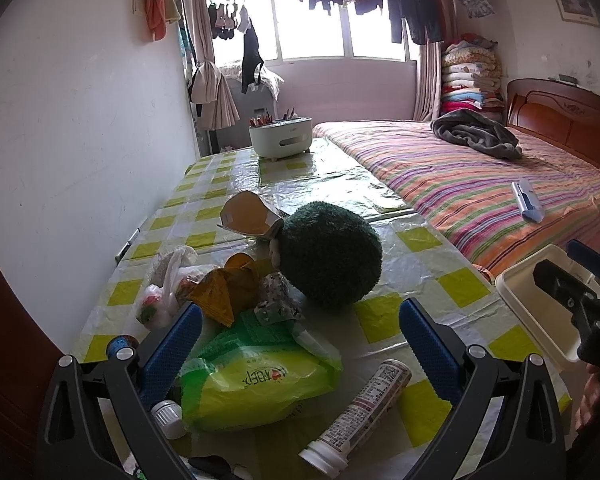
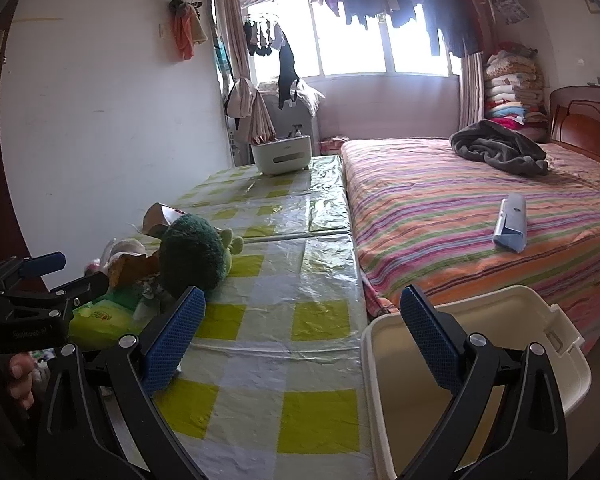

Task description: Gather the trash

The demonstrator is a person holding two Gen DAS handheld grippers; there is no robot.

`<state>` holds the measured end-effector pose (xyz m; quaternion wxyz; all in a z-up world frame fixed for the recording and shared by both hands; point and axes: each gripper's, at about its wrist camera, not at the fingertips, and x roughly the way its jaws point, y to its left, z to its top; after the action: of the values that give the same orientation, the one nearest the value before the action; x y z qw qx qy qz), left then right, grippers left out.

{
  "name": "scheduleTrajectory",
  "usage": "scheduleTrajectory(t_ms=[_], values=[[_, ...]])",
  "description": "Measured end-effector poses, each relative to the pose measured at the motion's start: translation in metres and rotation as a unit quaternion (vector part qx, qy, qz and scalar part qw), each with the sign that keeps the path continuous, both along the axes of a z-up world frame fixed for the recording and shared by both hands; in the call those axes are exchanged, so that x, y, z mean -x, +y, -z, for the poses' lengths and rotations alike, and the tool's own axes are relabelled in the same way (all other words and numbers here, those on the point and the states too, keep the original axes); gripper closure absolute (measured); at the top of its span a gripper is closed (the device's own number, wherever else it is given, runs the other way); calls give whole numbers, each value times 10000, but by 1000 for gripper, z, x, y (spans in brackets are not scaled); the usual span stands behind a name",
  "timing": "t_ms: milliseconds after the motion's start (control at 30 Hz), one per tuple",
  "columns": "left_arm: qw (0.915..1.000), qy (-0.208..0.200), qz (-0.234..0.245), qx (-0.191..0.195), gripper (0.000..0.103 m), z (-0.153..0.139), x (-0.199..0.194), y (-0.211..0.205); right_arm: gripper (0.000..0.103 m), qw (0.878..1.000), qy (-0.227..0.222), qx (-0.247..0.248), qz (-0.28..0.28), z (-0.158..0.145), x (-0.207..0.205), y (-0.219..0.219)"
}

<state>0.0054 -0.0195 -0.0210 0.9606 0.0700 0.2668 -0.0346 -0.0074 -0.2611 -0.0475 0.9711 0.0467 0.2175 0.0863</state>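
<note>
Beside table | cream bin (image 2: 560, 360) empty | left gripper (image 1: 300, 332) wide | right gripper (image 2: 302, 320) wide

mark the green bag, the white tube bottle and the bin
green bag (image 1: 256, 380), left wrist view, middle of its printed face
white tube bottle (image 1: 360, 416), left wrist view, mid-label
bin (image 2: 572, 376), right wrist view, right rim

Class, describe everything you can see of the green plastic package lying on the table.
The green plastic package is a soft, crinkled, glossy bag in light and darker green with red printed characters and a white torn-looking end. It lies flat on the checked tablecloth, between the open fingers of the left hand-held gripper. Crumpled wrappers rest against its far edge.
</note>
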Motion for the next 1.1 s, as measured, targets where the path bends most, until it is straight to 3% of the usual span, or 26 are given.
scheduleTrajectory(t_ms=[267, 567, 733, 867, 967, 1100], values=[[9999, -93, -64, 95, 7, -9, 3, 15, 6, 9998, -104, -24, -155, -11, -4, 17], [9972, -173, -693, 213, 7, -26, 0, 71, 6, 9978, -176, 205, -612, -25, -18, 55], [9917, -276, -1163, 465, 7, -37, -1, 127, 6, 9924, 185, 328, -1175, -21, -41, 87], [9875, -189, -1358, 778, 7, -36, -1, 164, 6, 9802, 754, 311, -1804, -6, -47, 112], [9863, -83, -1484, 718, 7, -28, -1, 181, 6, 9706, 1142, 414, -2076, 11, -41, 127], [9841, 171, -1565, 821, 7, -15, -8, 197, 6, 9630, 1299, 661, -2267, 26, -33, 141]])
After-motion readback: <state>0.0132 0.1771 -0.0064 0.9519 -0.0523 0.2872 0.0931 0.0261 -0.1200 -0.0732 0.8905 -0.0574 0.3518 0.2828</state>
